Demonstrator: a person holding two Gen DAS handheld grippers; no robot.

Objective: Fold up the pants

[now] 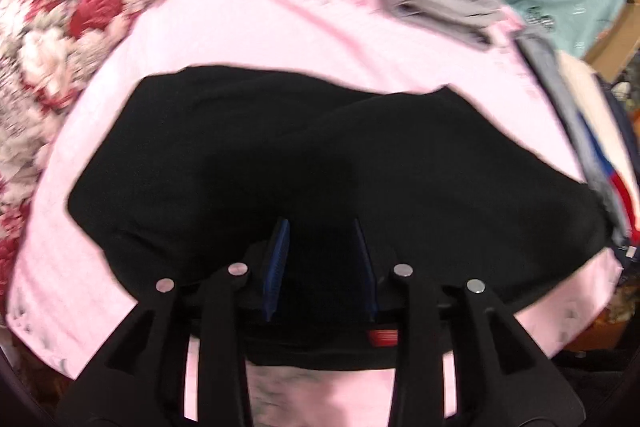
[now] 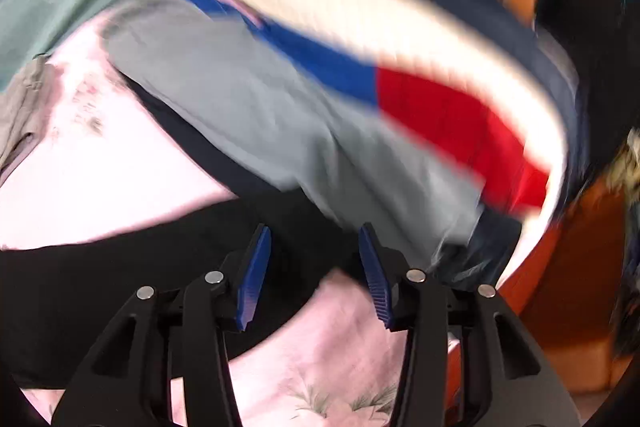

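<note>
Black pants (image 1: 320, 163) lay spread on the pink bed sheet (image 1: 260, 27), ready for folding.
A striped clothes pile (image 2: 360, 87) sat beside them; the left tool (image 1: 322, 263) and right tool (image 2: 316, 275) hovered spread apart, pinching nothing, likely reaching for an edge.

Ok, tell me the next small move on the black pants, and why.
Probably close the left gripper on the near edge of the black pants: its fingers are open and straddle that edge, nothing gripped. The right gripper is open too.
</note>
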